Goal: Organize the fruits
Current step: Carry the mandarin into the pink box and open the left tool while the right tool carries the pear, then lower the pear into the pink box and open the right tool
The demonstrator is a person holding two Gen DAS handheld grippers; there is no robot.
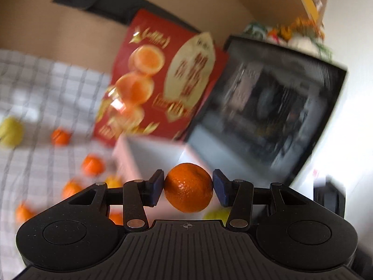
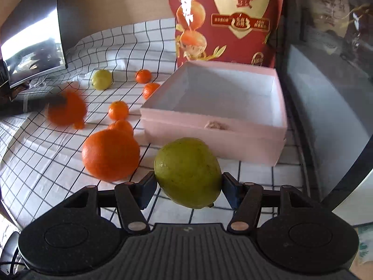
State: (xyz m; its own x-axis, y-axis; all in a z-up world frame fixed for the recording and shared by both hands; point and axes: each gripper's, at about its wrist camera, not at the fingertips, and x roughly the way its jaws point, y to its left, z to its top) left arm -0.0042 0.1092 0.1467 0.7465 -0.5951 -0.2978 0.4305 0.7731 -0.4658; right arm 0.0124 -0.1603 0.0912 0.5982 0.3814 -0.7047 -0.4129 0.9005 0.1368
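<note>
Lemon (image 2: 188, 172) in right hand-held gripper (image 2: 188, 187), nr pink box (image 2: 216, 137) rim.

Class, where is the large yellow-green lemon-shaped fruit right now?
In the right wrist view, the yellow-green fruit sits clamped in the right gripper, just before the empty pink box, right of a large orange.

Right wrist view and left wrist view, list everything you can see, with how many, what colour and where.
Green citrus fruit: one, yellow-green, between the right gripper's fingers.
Held mandarin: one, orange, between the left gripper's fingers.
Large orange: one, orange, on the cloth left of the box.
Loose mandarins: at least four, orange, scattered on the cloth.
Yellow fruit: one, far side of the cloth.
Pink box: one, open, nothing inside.
Red bag: one, upright behind the box.
Checked cloth: one, white with black lines.
Left gripper: black, blue pads.
Right gripper: black, blue pads.
</note>
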